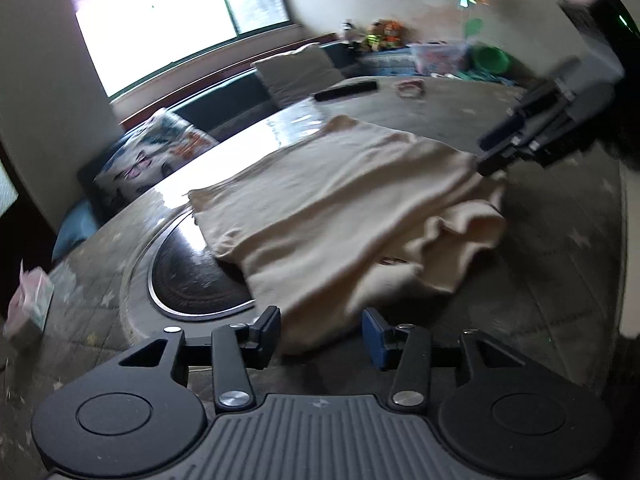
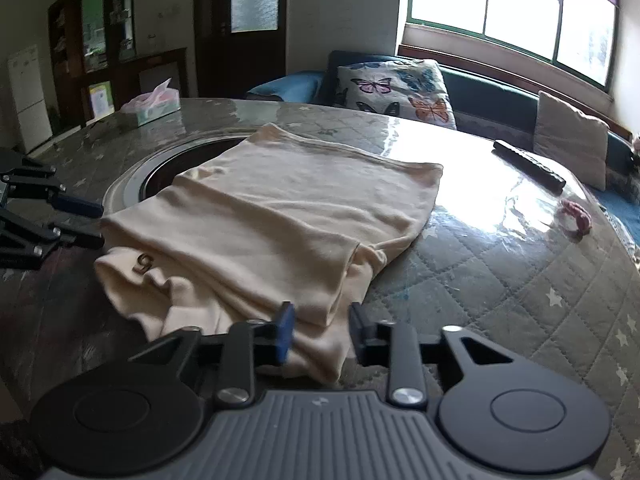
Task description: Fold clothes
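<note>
the left gripper (image 1: 325, 334) tilts down at the near edge of the cream shirt (image 2: 280, 216), jaws apart with nothing pinched. the shirt lies folded on the round table (image 2: 500, 280) (partly over its dark centre plate (image 2: 160, 168)). the right gripper (image 2: 320, 330) tilts down too, jaws parted around the hem, not pressing it.

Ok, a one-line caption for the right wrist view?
Open right hand-held gripper at the near edge of a folded cream knit garment on a quilted table.
</note>
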